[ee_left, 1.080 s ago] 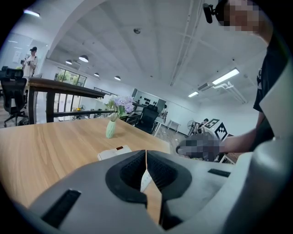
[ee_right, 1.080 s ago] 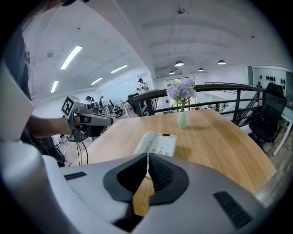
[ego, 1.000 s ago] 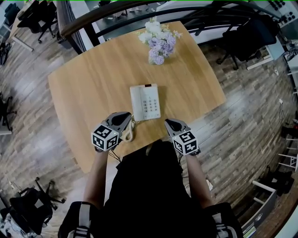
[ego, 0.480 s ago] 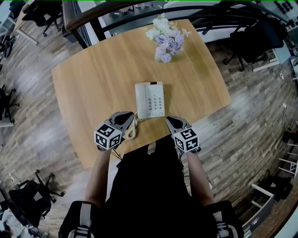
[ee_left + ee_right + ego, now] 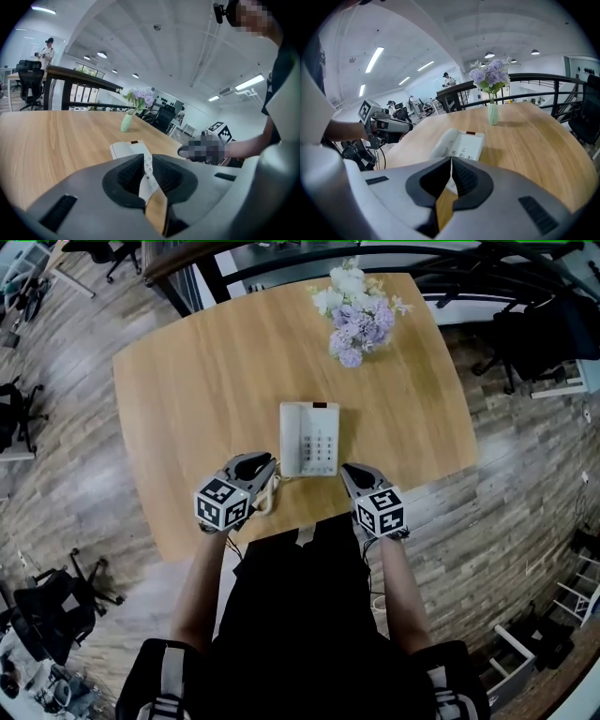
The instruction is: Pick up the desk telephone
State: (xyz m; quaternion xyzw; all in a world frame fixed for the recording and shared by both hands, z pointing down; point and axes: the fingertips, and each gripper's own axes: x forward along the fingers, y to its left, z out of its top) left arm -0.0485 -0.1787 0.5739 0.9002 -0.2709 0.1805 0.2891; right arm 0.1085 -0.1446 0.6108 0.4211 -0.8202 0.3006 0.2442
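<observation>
Judging by its look, we expect the telephone to be light, stiff plastic, smooth enough to slip, with a handset that may sit loose along its left side. It lies flat on the table, near the front edge. We would grip its long sides. The left gripper and right gripper sit just short of it, jaws pressed together, empty. We count one telephone, one flower vase and two grippers.
</observation>
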